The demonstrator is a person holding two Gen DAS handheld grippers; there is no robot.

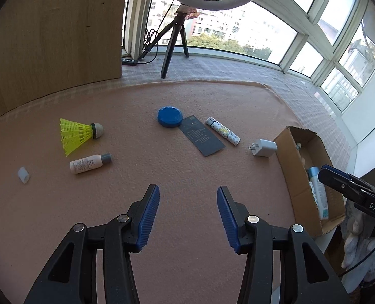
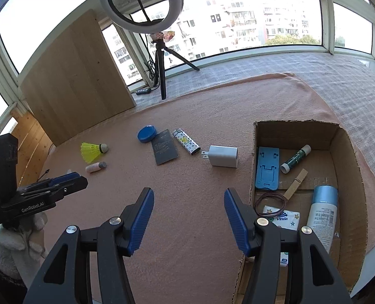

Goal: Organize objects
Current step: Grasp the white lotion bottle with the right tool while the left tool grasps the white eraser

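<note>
Left gripper [image 1: 188, 193] gapes empty over pink cloth [image 1: 187, 172]; yellow plastic shuttlecock [image 1: 78, 133] at ten o'clock, brown cardboard box [image 1: 292, 167] at three.

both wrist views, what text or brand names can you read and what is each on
"DAS": right gripper body.
"GenRobot.AI": left gripper body.
"Vinda": tissue pack in the cardboard box.
Unreadable, too small: dark card, white lotion bottle, small pink bottle.

Yellow shuttlecock [image 1: 77, 132], blue lid [image 1: 170, 116], flower-patterned lighter [image 1: 223, 131].
</note>
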